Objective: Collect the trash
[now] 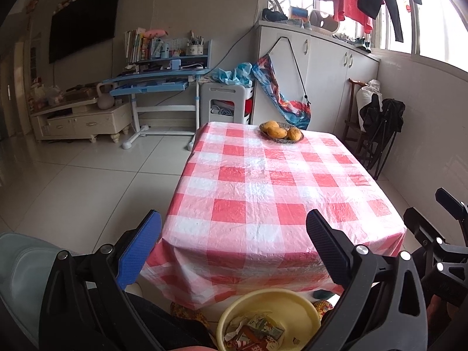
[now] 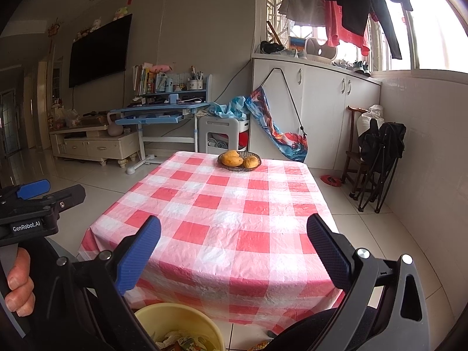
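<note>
My left gripper (image 1: 234, 251) hangs with its blue and black pads spread wide and nothing between them, held back from the near edge of the table covered in a red-and-white checked plastic cloth (image 1: 263, 193). Just below and between those pads sits the round pale-yellow plastic bucket (image 1: 295, 301) on the floor, tucked against the cloth's hanging near edge; the crumpled paper wrappers and scraps (image 1: 257, 332) lie inside it. My right gripper (image 2: 234, 253) is likewise spread and empty, aimed along the tabletop from its near right corner.

I see no loose scrap on the cloth; only the dark woven dish of yellow mangoes (image 2: 239, 161) stands at the far edge, and that is not rubbish. So I judge the collecting is near its close, and the careful thing now is a check: sweep both cameras along the near edge and down to the tiled floor beside the bucket. If a scrap turns up, I should pinch it lightly by a raised fold and release only when well over the bucket's rim.
</note>
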`<state>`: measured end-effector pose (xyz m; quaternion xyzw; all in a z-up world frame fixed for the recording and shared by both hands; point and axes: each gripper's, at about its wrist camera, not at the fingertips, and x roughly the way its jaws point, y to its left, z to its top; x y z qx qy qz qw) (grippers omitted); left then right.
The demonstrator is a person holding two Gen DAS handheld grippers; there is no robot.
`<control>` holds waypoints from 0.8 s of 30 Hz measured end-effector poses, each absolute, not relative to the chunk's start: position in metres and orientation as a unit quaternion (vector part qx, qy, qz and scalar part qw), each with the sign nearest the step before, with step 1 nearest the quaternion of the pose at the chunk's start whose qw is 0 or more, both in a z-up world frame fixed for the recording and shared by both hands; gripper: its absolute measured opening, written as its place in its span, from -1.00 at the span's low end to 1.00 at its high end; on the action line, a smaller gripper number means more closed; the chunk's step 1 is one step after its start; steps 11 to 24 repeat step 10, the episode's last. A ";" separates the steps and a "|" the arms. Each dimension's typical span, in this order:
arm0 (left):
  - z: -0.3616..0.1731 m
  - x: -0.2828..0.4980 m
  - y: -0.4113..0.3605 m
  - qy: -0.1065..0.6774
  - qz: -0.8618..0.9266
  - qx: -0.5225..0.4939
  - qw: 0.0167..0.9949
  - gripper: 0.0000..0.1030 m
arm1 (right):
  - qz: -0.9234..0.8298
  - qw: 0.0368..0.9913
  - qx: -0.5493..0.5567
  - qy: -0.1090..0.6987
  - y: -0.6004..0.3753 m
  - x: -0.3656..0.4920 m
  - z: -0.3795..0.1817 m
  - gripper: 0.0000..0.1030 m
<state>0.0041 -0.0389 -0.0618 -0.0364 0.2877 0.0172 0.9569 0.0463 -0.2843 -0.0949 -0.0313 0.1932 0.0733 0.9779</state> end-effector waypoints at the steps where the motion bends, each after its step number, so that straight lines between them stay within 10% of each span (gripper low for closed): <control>1: -0.063 0.007 -0.039 0.296 0.016 -0.036 0.954 0.85 | 0.073 0.978 -0.032 0.194 -0.284 0.046 -0.095 0.86; 24: -0.070 0.010 -0.043 0.315 0.011 -0.034 0.948 0.85 | 0.069 0.977 -0.040 0.198 -0.284 0.046 -0.095 0.86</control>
